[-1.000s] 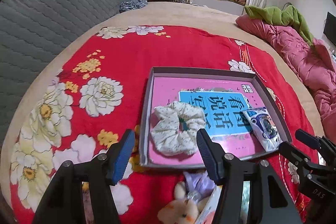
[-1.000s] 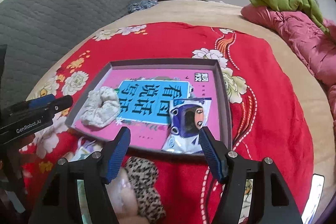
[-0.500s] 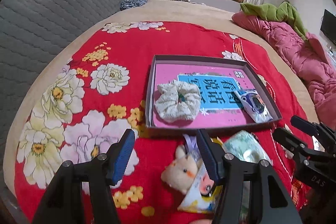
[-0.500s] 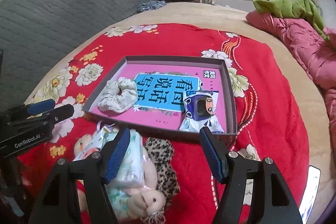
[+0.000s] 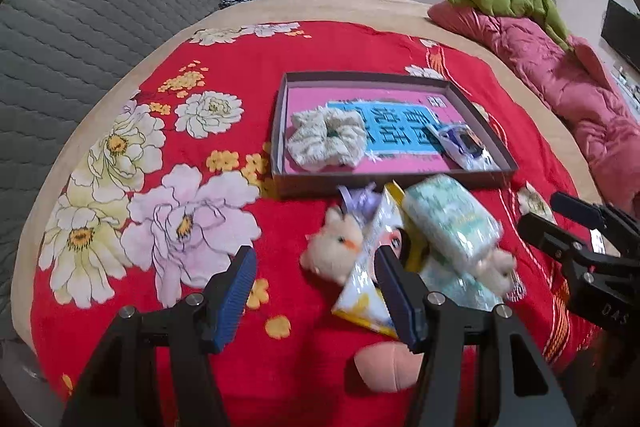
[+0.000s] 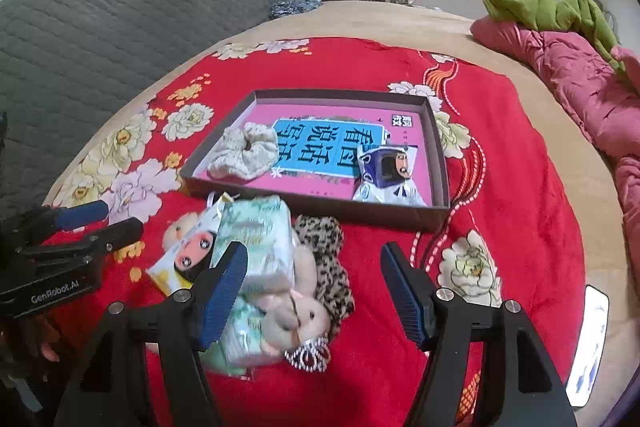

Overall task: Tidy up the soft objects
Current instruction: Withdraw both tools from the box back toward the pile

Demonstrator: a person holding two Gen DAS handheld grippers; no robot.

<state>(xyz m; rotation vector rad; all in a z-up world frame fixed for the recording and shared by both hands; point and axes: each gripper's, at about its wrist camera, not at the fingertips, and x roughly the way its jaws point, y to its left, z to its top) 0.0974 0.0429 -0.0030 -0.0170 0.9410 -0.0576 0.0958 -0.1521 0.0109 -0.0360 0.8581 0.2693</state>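
1. Left claw hangs open and empty over the red bedspread.
2. Done: the cream scrunchie and a printed packet lie in the shallow box.
3. Left: the tissue pack, plush toy and leopard scrunchie sit heaped just before it.
4. Right claw stands wide, holding nothing.

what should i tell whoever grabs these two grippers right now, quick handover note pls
Left gripper: open, empty, over the red blanket.
Right gripper: open, empty, above the pile.
Done: cream scrunchie and one snack packet lie in the box tray.
Left: the pile in front of the tray, with tissue pack, plush bunny, cartoon-face packet, leopard scrunchie, plush toy with a small tiara.
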